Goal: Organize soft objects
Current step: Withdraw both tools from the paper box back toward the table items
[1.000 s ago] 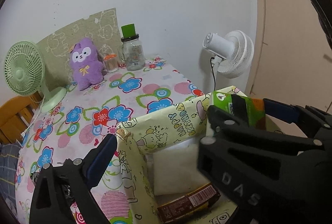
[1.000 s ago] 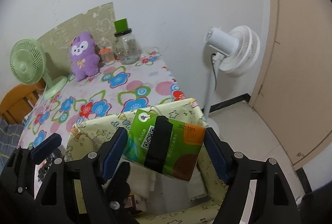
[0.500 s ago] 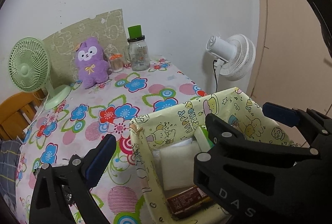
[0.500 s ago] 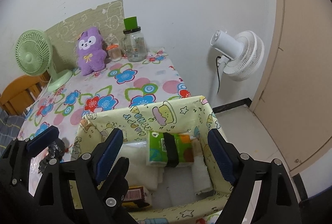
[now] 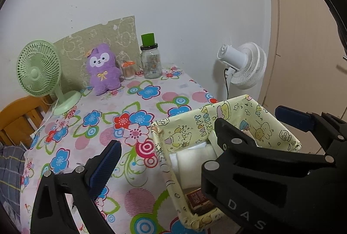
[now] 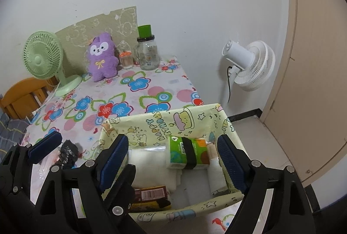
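Note:
A yellow cartoon-print fabric basket [image 6: 164, 123] [image 5: 266, 125] stands at the table's near right corner. Inside lie a green and orange tissue pack [image 6: 186, 152], white folded cloths [image 6: 151, 165] [image 5: 195, 155] and a brown snack packet [image 6: 151, 192] [image 5: 197, 199]. My right gripper [image 6: 173, 160] is open and empty above the basket. My left gripper [image 5: 173, 147] is open and empty by the basket's left wall; it also shows in the right wrist view [image 6: 82, 147]. A purple plush toy [image 5: 104, 71] [image 6: 100, 60] sits at the table's far end.
The flowered tablecloth [image 5: 112, 121] holds a green desk fan [image 5: 41, 73], a glass jar with green lid [image 5: 150, 60] and a small orange-lidded jar [image 5: 128, 71]. A black crumpled item [image 6: 68, 152] lies left of the basket. A white floor fan [image 6: 249, 66] and a wooden chair [image 5: 19, 119] flank the table.
My right gripper let go of the tissue pack, which now lies in the basket. Both grippers pulled back and up from the basket.

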The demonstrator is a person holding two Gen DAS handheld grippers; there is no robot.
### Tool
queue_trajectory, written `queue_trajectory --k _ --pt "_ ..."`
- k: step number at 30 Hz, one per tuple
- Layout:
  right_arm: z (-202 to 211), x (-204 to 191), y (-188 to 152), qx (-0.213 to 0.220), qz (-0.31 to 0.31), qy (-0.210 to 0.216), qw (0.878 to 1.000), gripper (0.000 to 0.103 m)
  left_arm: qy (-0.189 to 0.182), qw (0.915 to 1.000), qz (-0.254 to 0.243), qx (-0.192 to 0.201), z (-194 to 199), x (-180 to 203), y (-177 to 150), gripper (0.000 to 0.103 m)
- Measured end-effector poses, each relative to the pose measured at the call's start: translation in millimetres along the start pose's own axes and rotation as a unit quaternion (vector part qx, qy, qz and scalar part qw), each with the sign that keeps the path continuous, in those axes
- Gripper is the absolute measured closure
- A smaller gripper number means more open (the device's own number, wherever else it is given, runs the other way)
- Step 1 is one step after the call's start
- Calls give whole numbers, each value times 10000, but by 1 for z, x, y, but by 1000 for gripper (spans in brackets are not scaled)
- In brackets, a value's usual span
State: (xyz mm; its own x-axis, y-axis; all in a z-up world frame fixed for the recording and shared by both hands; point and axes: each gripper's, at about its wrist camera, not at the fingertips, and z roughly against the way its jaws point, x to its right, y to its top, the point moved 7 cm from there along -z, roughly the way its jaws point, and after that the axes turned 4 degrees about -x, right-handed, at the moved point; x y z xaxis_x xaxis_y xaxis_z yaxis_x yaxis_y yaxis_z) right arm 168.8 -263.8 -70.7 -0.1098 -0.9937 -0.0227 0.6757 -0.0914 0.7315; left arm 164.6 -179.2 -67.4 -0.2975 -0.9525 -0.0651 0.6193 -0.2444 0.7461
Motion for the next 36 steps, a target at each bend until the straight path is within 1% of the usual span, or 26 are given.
queue_trajectory --k 27,36 --pt "46 -56 -2 392 268 108 9988 16 104 9994 230 256 46 -47 -10 1" --pt "54 -76 -4 486 359 172 9980 10 224 9989 280 297 58 -66 -18 0"
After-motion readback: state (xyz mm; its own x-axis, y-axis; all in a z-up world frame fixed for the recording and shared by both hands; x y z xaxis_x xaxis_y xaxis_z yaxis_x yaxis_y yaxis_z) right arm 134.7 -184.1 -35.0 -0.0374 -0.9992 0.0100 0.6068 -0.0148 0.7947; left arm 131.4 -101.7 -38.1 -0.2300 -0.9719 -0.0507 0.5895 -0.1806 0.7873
